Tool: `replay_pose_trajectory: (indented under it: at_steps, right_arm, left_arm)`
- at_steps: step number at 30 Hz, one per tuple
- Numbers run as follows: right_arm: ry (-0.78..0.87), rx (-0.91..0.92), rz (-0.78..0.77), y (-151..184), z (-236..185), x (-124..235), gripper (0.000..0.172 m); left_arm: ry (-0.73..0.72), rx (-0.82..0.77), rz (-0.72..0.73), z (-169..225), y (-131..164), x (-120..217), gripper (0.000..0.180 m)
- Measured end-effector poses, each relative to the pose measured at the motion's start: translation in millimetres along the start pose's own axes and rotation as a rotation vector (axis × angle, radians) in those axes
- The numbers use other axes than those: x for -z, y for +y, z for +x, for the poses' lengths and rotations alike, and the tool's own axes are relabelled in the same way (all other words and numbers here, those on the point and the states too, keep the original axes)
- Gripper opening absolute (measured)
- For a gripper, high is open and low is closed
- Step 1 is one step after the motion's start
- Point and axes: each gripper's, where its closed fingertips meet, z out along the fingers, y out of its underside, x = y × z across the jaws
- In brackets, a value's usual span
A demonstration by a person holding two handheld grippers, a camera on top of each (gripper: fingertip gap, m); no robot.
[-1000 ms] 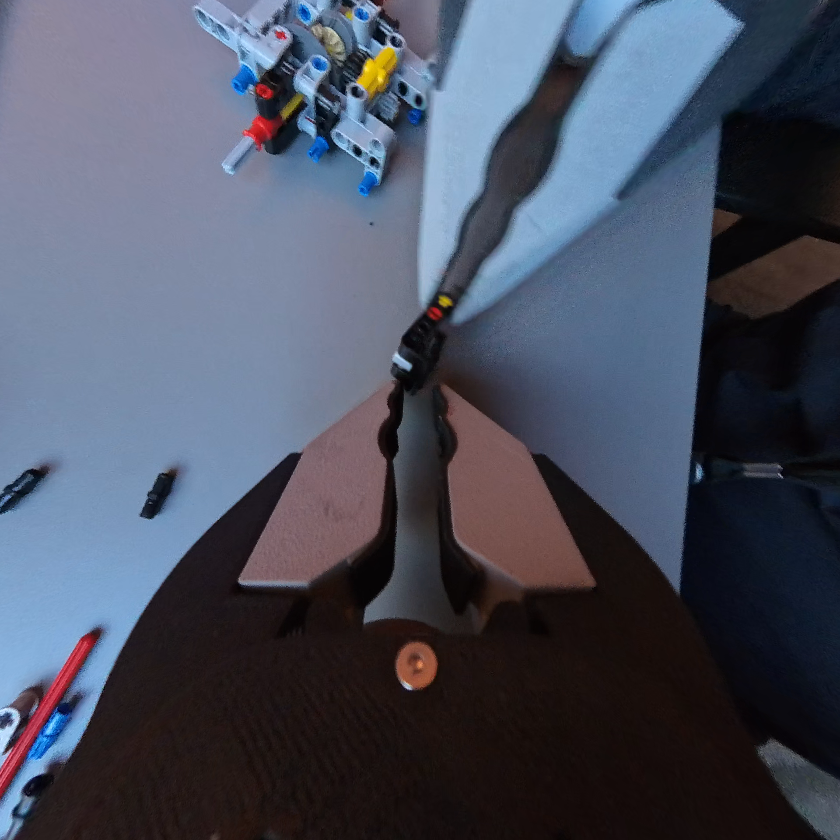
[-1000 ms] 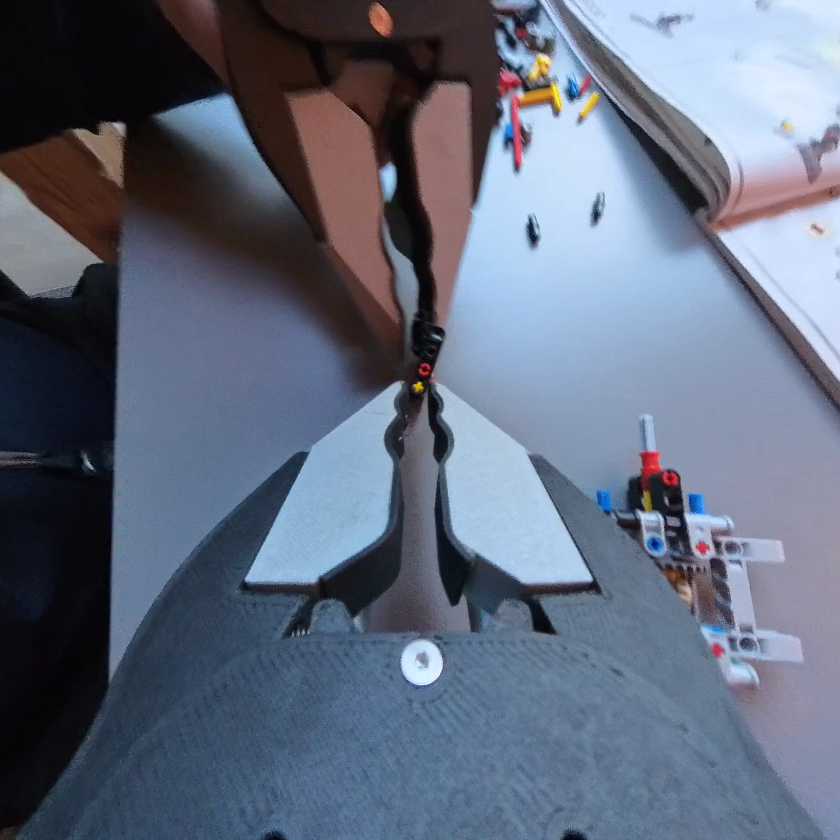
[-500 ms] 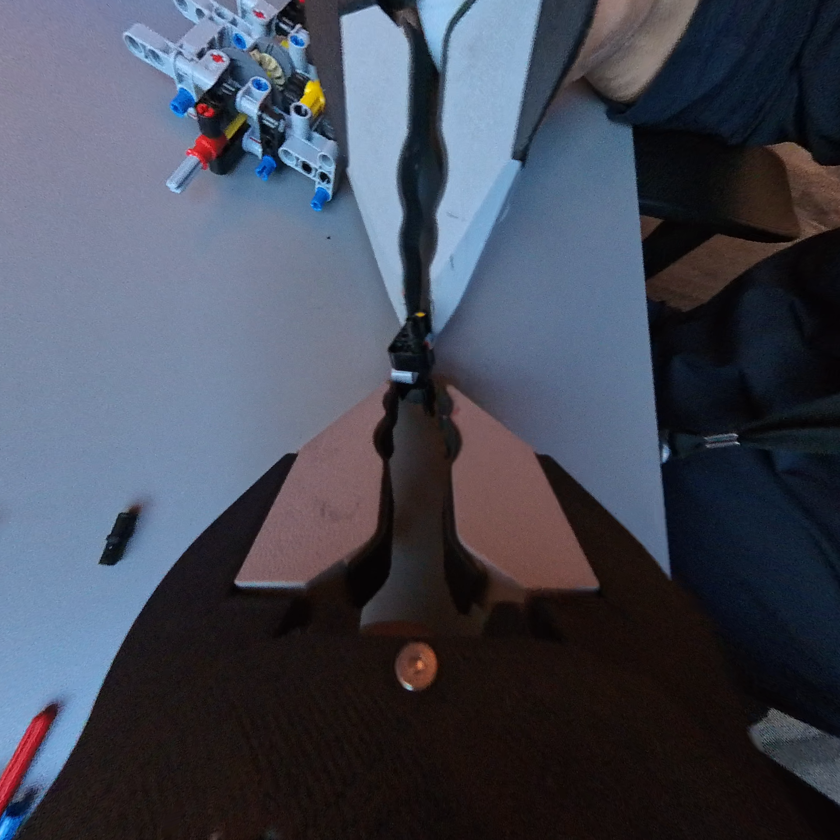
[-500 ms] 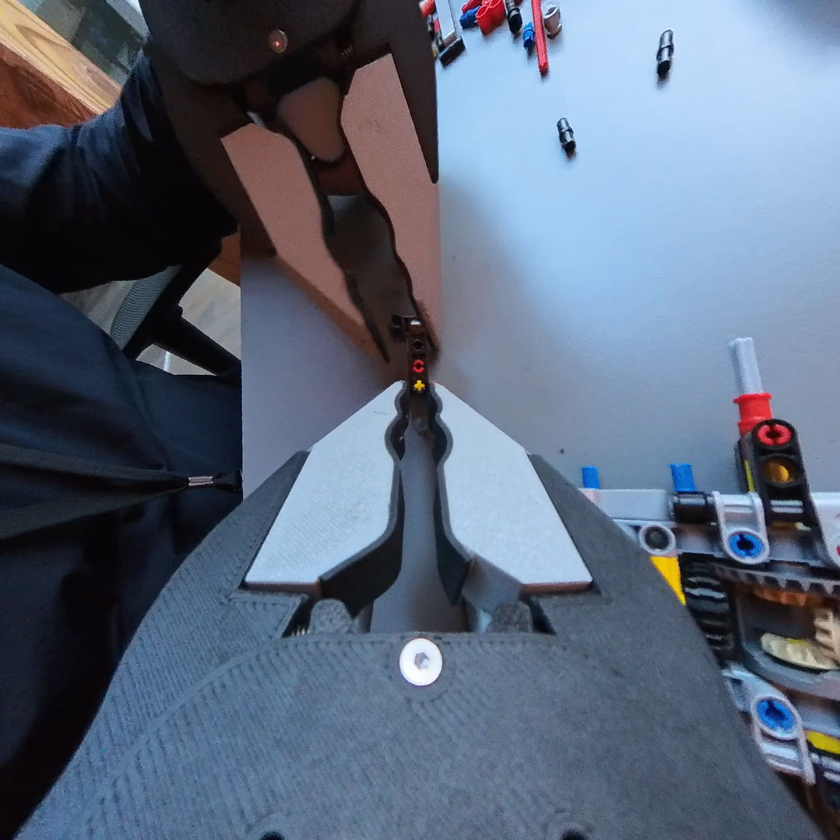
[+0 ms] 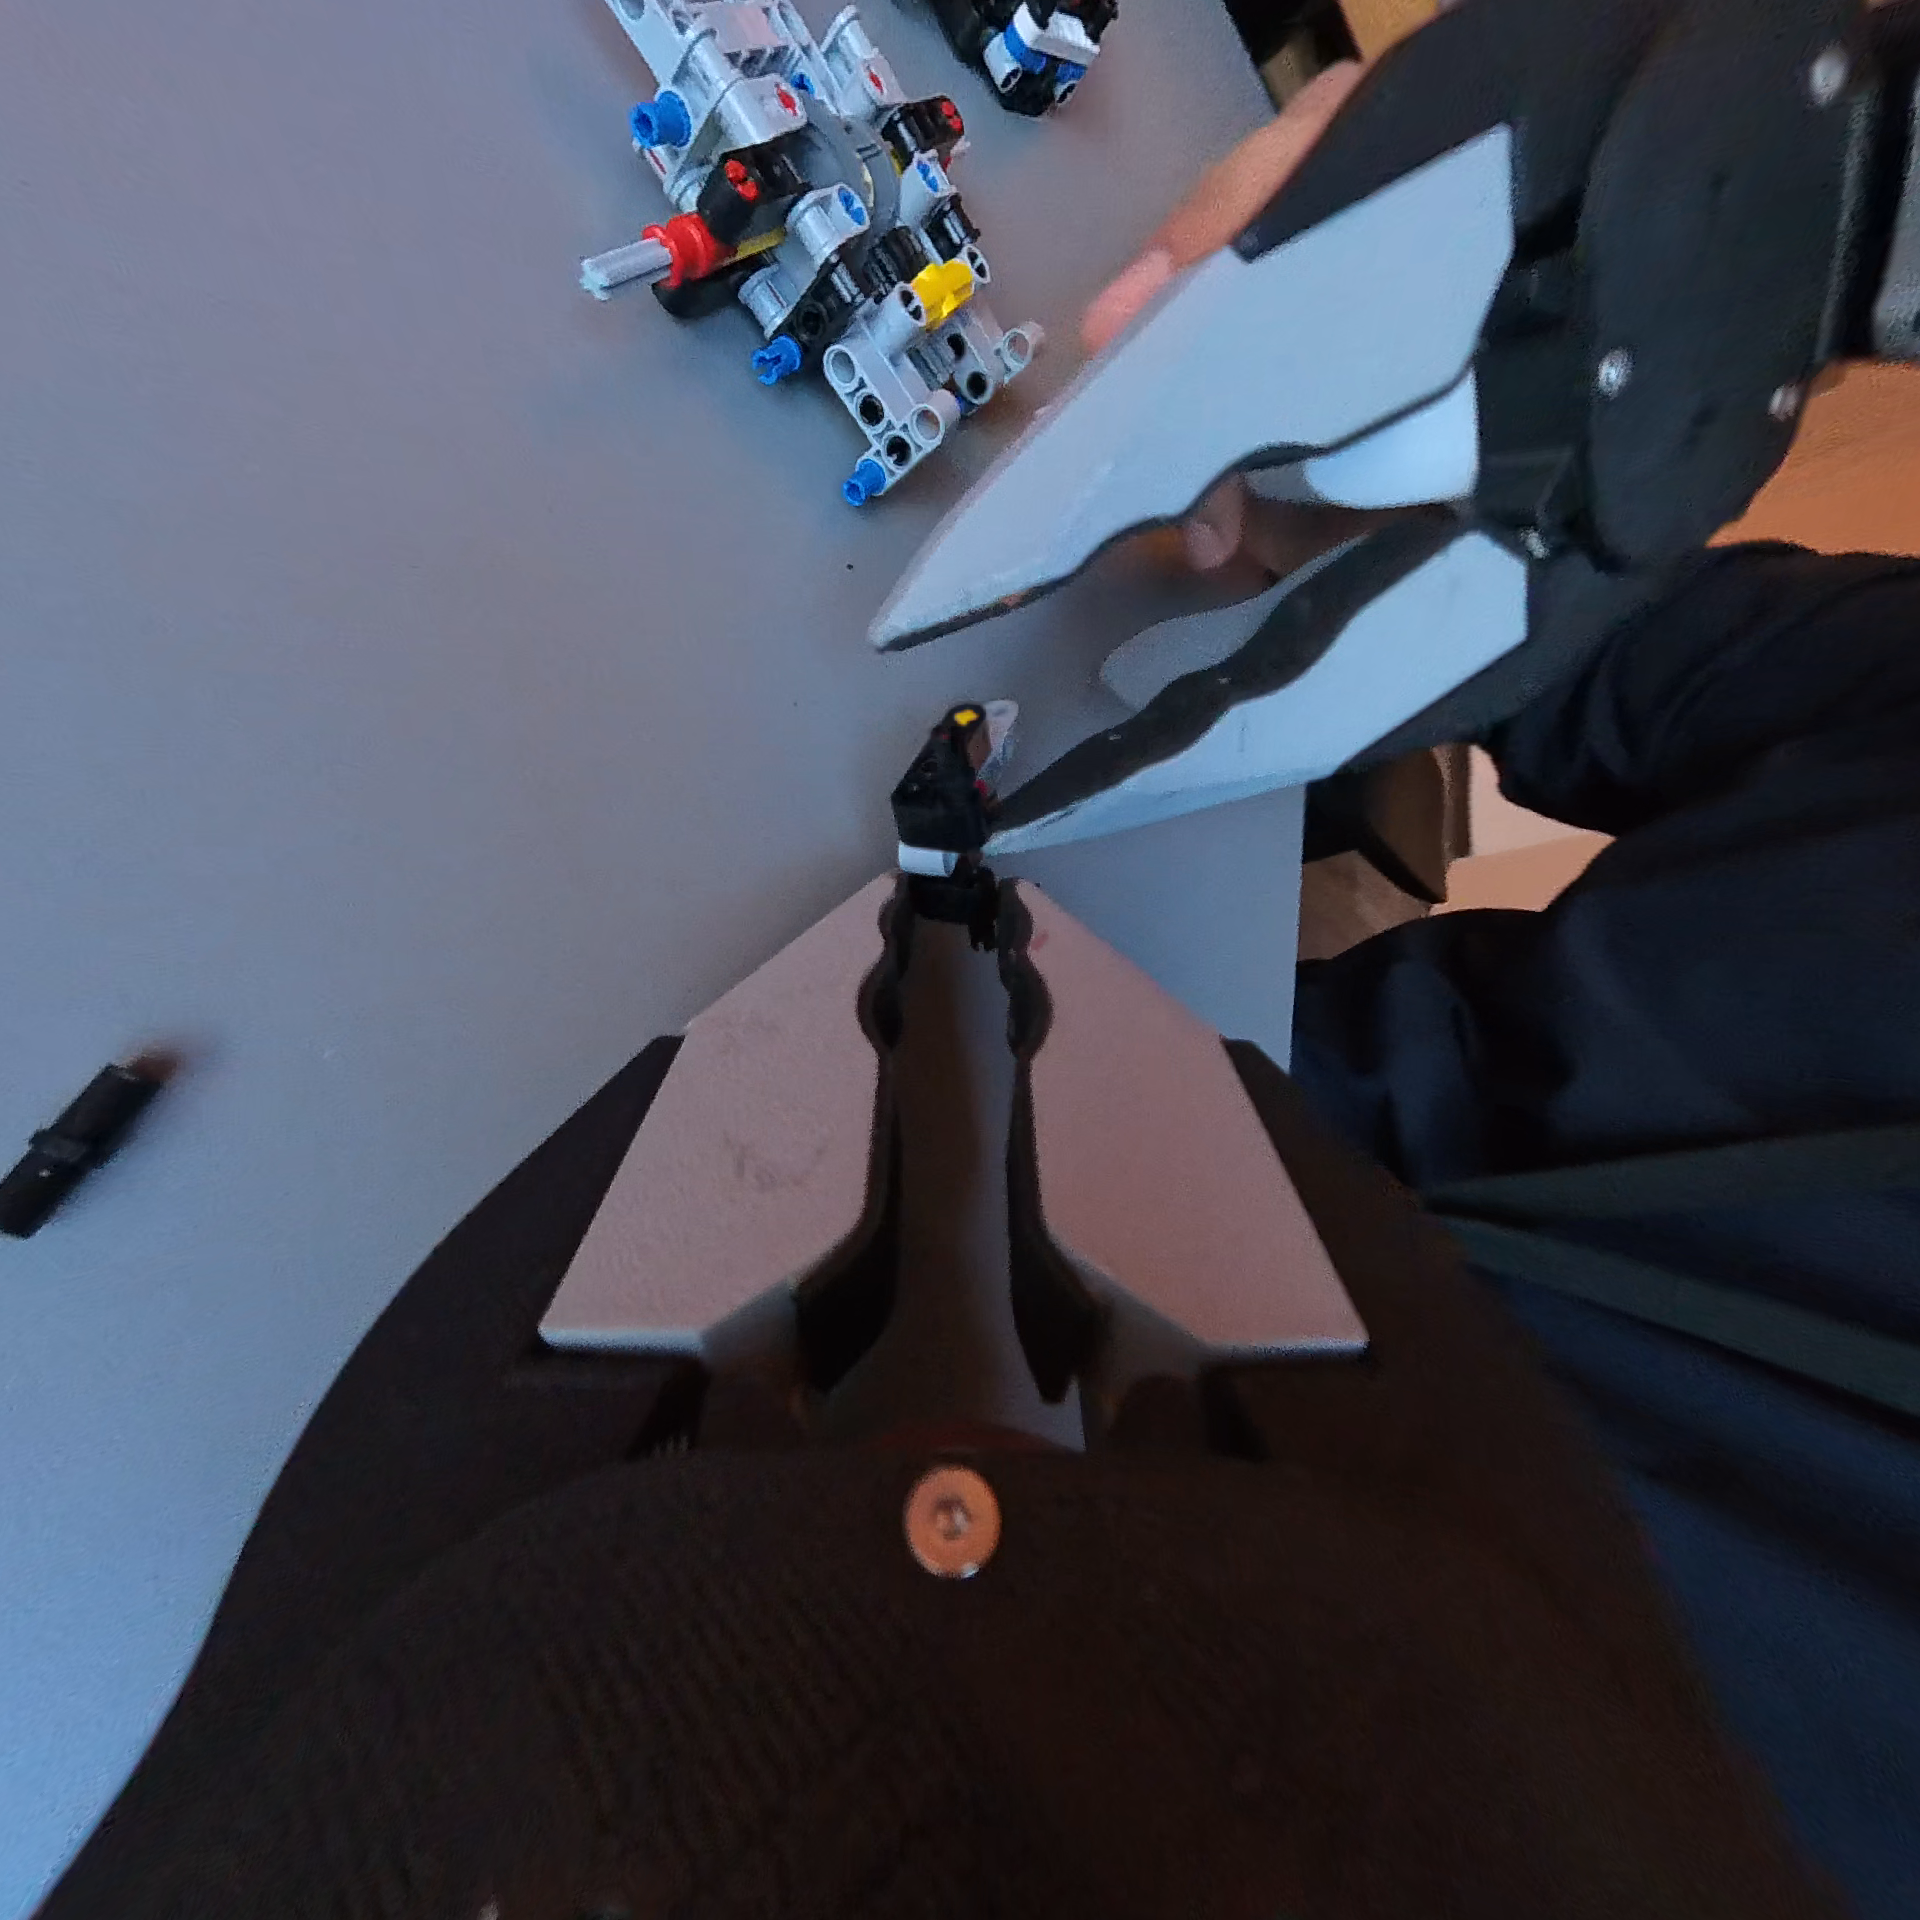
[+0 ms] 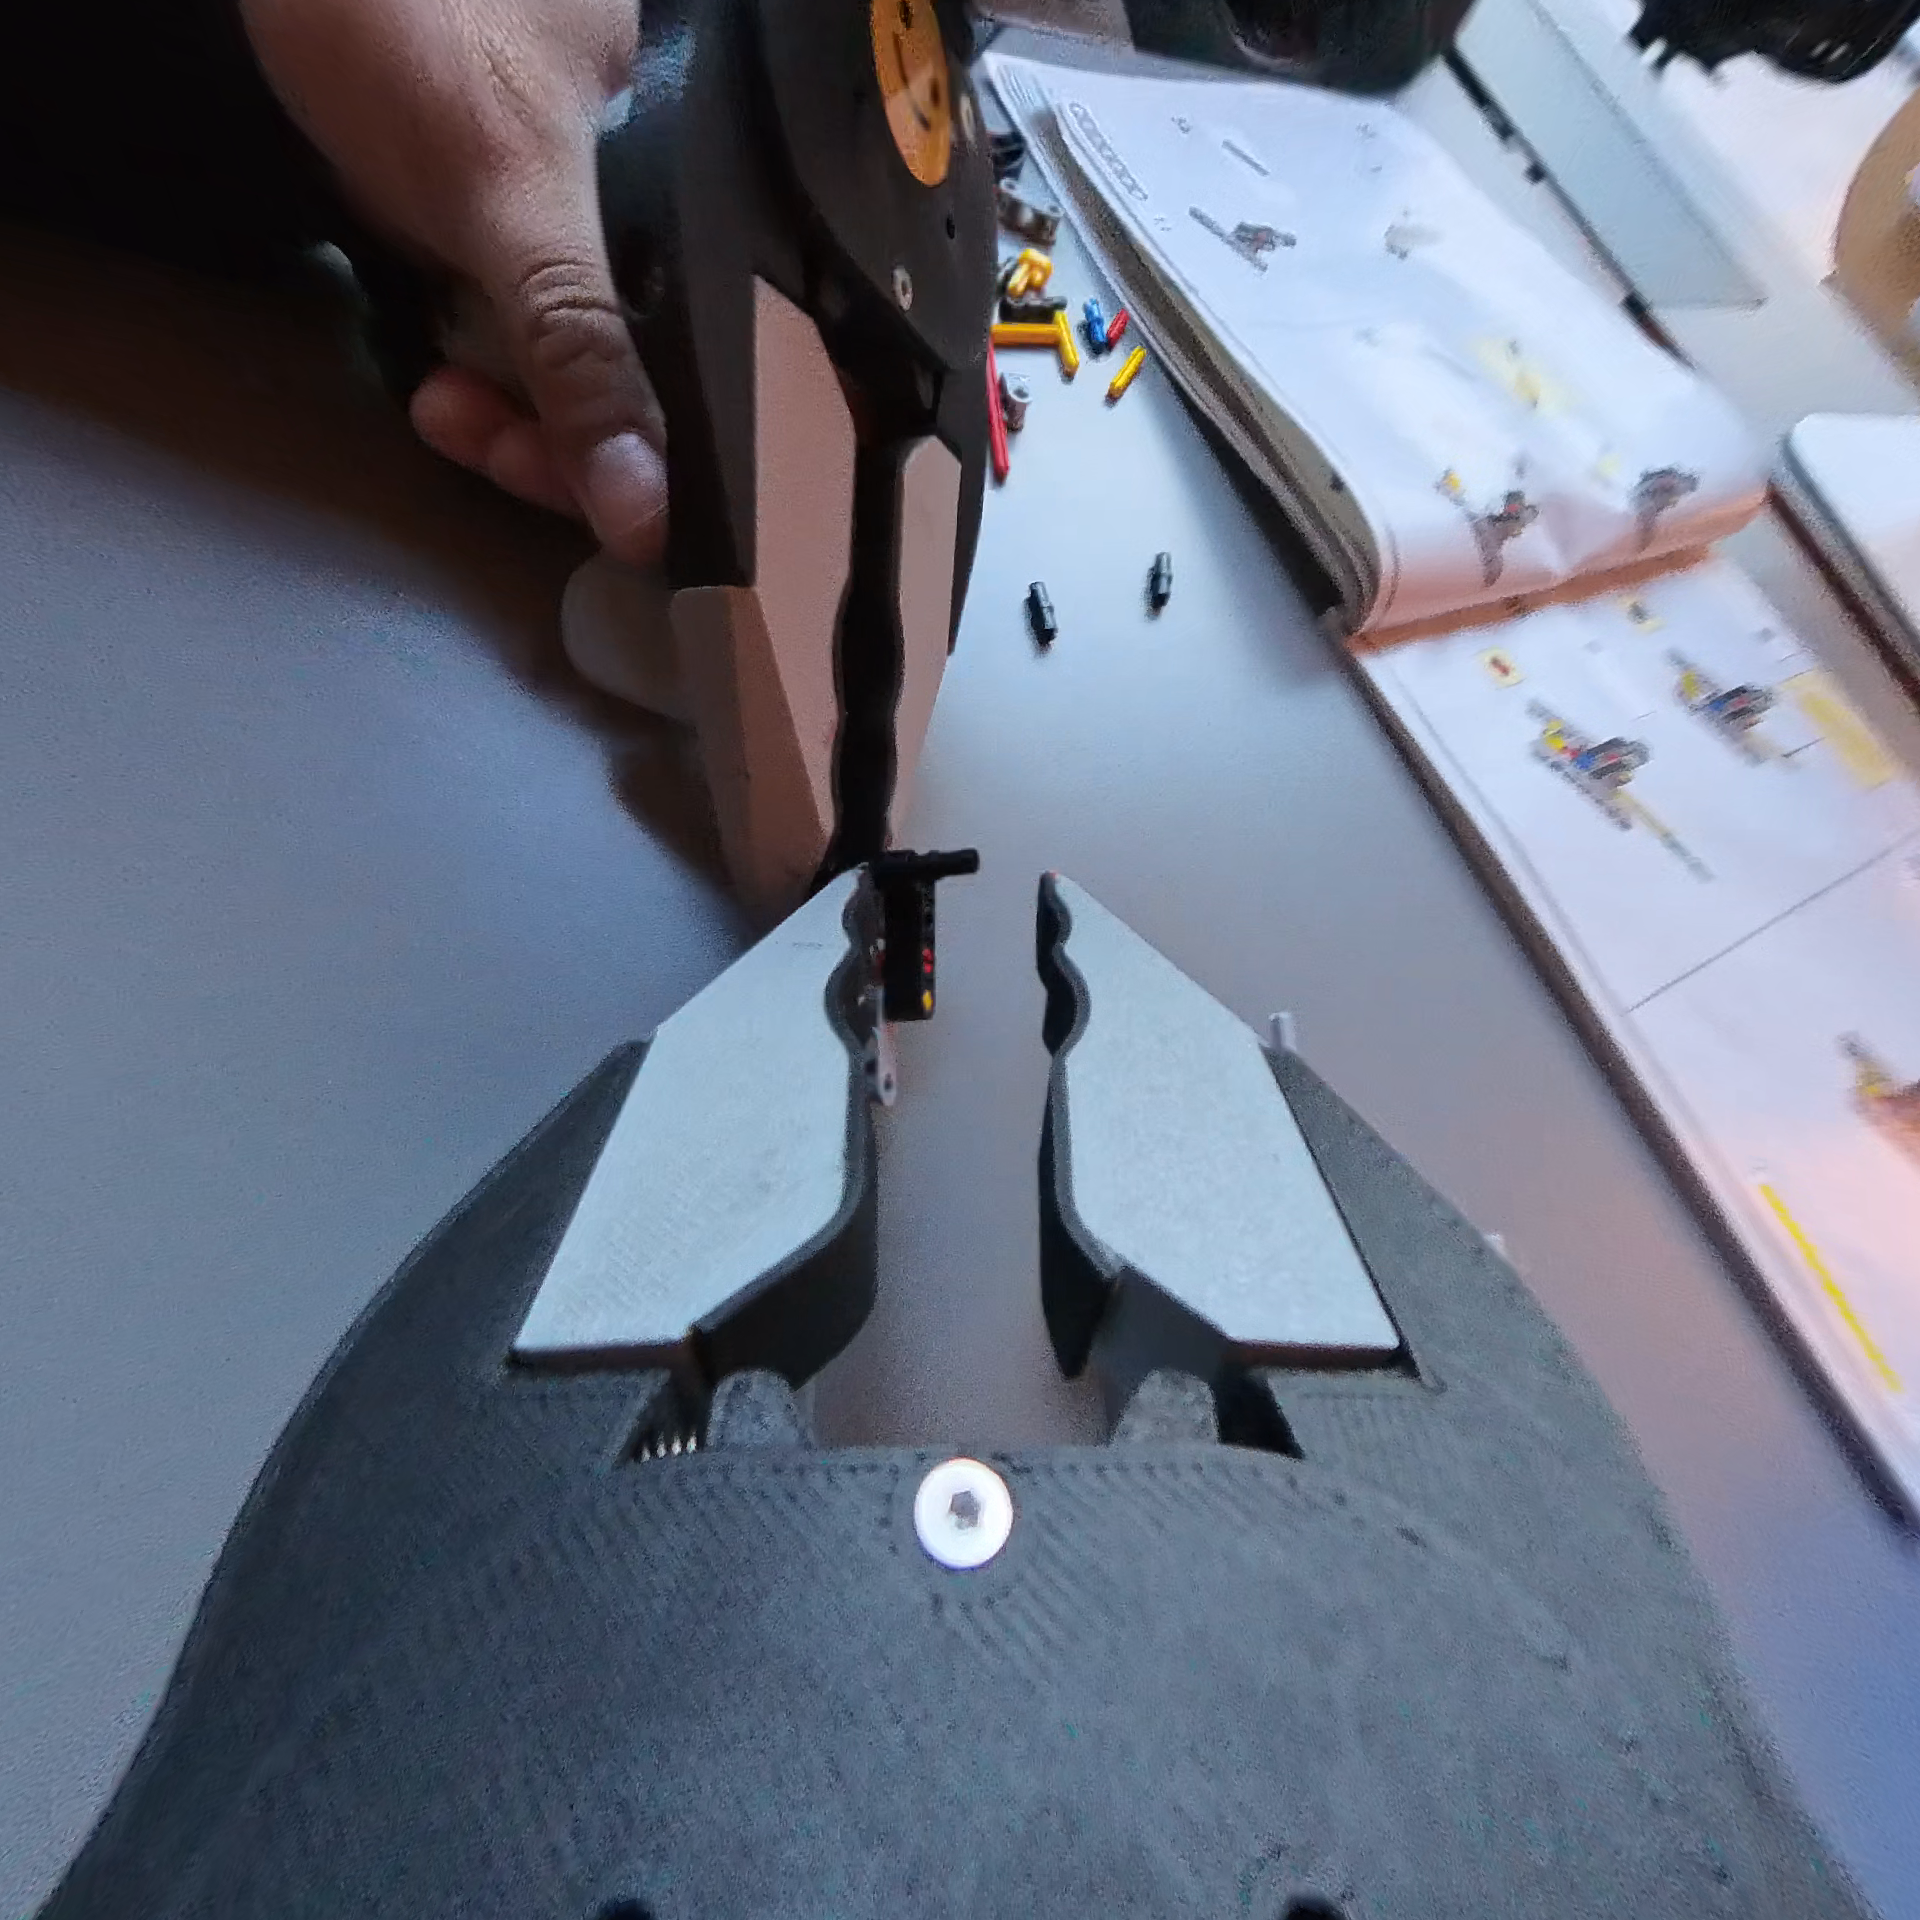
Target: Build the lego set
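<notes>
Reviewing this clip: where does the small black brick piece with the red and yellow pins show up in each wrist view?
Left wrist view: the small black brick piece sits just above centre, gripped at the left gripper fingertips.
Right wrist view: the same piece is near centre, lying against one finger of the open right gripper, clear of the other.
Shared landmark: the black connector pin on the grey table, also visible at.
</notes>
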Motion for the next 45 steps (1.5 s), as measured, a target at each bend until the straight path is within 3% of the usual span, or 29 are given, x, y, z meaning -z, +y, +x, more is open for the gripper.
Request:
replay_pose_trajectory:
  at_steps: [7, 12, 24, 34, 37, 40, 43, 45]
  right_arm:
    - [0.053, 0.095, -0.023, 1, 0, -3, 0.027]
    - [0.066, 0.151, -0.026, 1, -3, -5, 0.018]
    - [0.136, 0.315, -0.052, 1, -5, -4, 0.013]
    - [0.091, 0.147, 0.032, -1, 3, -7, 0.014]
    - [0.057, 0.078, 0.044, 2, 8, -5, 0.027]
    - [0.013, 0.047, 0.036, 7, 6, -5, 0.029]
    - [-0.024, 0.069, 0.014, 10, -1, -7, 0.009]
    - [0.000, 0.078, -0.021, 15, 1, -9, 0.006]
  left_arm:
    - [0.007, 0.025, 0.008, 0, 0, 0, 0.013]
    - [0.015, 0.053, 0.019, -1, -2, 0, 0.013]
    - [-0.036, -0.003, 0.027, -2, -3, -2, 0.013]
    - [-0.052, -0.023, 0.069, -9, -10, 4, 0.013]
    - [-0.059, -0.038, 0.066, -10, -10, 5, 0.013]
    - [-0.038, -0.010, 0.070, -11, -12, 6, 0.013]
    - [-0.045, -0.028, 0.069, -14, -12, 10, 0.013]
    - [-0.058, -0.064, 0.063, -17, -12, 14, 0.018]
